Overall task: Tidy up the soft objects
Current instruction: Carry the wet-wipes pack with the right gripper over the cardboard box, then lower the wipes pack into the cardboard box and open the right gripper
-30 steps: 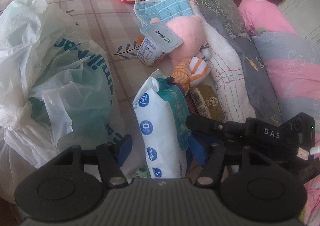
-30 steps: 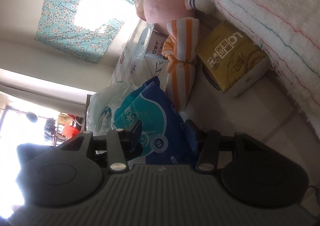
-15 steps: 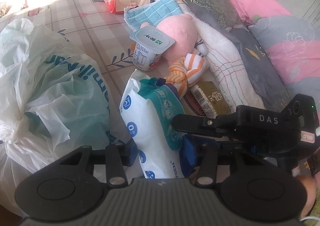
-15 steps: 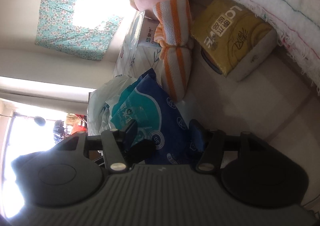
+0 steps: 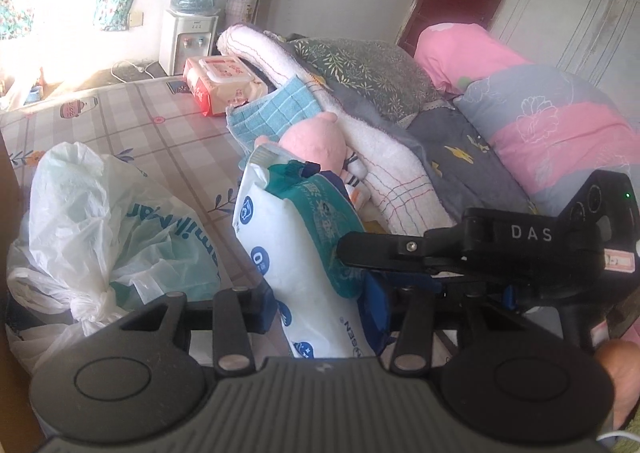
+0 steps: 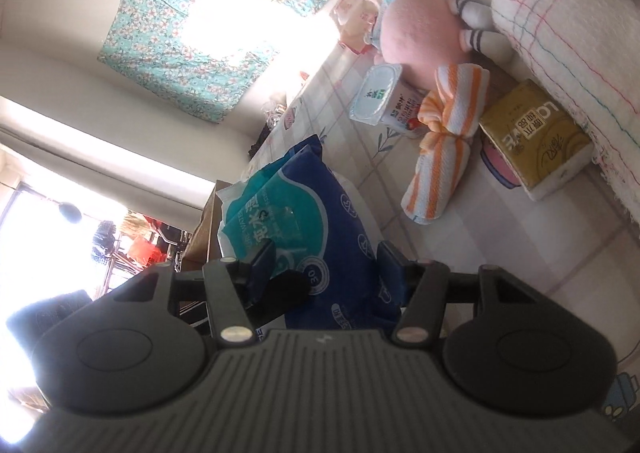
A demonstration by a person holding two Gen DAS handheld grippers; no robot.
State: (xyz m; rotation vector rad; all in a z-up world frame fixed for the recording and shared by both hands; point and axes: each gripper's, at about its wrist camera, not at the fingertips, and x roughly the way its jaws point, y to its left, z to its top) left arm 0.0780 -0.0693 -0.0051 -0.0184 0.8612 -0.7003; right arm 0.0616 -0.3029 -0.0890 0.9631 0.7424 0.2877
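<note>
Wet-wipes pack (image 5: 304, 253), a soft blue, white and teal pouch, stands upright between both pairs of tongs near the bed's front edge, apparently clear of the checked mattress cover (image 5: 176, 133). The left tongs (image 5: 320, 309) are clenched on its lower end, blue pads pressing into either side so the film bulges above them. The right tongs (image 6: 326, 265) come in from the side and grasp the same pack across its blue face, one pad on each flank. Two grips probably serve to keep a floppy pouch from sagging or twisting while it is carried.

Just beside the pack, toward the bed's left edge, sits a knotted white plastic bag (image 5: 100, 221), a likely destination, though that is a guess. Beyond it, toward the folded white blanket (image 5: 384, 157), lie a pink plush toy (image 5: 316, 141), an orange-striped cloth roll (image 6: 448, 141), a gold tissue pack (image 6: 536, 137) and a yoghurt cup (image 6: 380, 97), still loose.
</note>
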